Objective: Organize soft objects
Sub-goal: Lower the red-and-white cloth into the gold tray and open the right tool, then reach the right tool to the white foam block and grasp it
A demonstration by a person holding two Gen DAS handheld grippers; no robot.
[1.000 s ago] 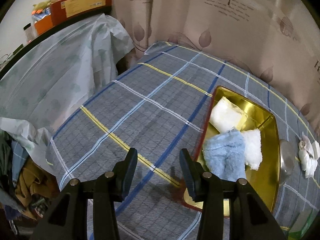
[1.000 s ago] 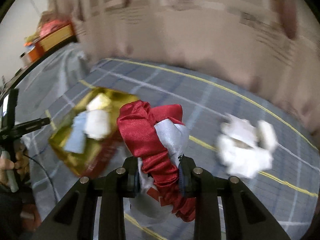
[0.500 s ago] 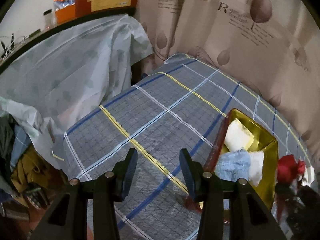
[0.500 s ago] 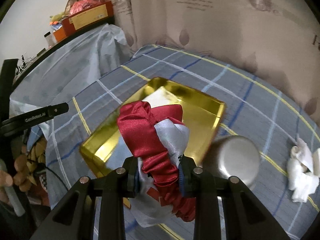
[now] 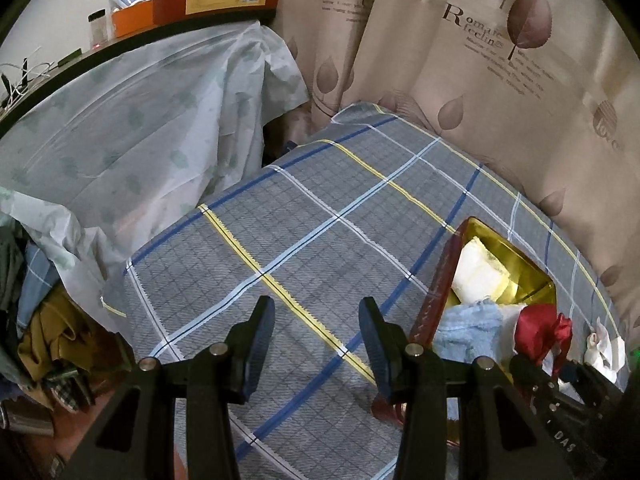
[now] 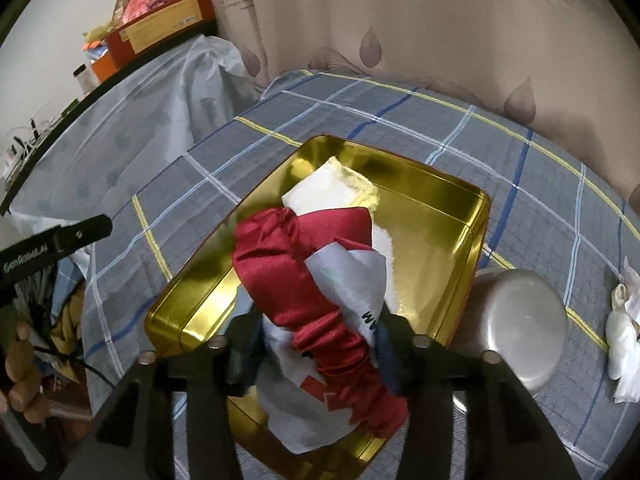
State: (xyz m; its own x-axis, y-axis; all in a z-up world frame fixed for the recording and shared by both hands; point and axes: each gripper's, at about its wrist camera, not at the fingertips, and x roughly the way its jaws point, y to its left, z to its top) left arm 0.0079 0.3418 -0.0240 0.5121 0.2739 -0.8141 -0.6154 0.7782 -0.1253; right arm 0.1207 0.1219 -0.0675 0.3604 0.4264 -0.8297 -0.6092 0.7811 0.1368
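Observation:
My right gripper (image 6: 316, 332) is shut on a red and white satin cloth (image 6: 312, 276) and holds it above the gold tray (image 6: 448, 196). The tray holds a white and yellow pad (image 6: 332, 188), partly hidden behind the cloth. In the left wrist view the tray (image 5: 516, 260) sits at the right with the pad (image 5: 476, 276), a blue towel (image 5: 468, 332) and a white towel (image 5: 508, 312); the red cloth (image 5: 536, 328) hangs over them. My left gripper (image 5: 316, 336) is open and empty above the checked tablecloth, left of the tray.
A silver round lid (image 6: 524, 320) lies right of the tray. Crumpled white cloth (image 6: 624, 328) lies at the far right. A plastic-covered shelf (image 5: 120, 128) with boxes stands left of the table. A leaf-print curtain (image 5: 480, 60) hangs behind.
My right gripper has carried the red and white cloth leftward from the crumpled white cloth to over the gold tray. My left gripper has drawn back and left, away from the tray.

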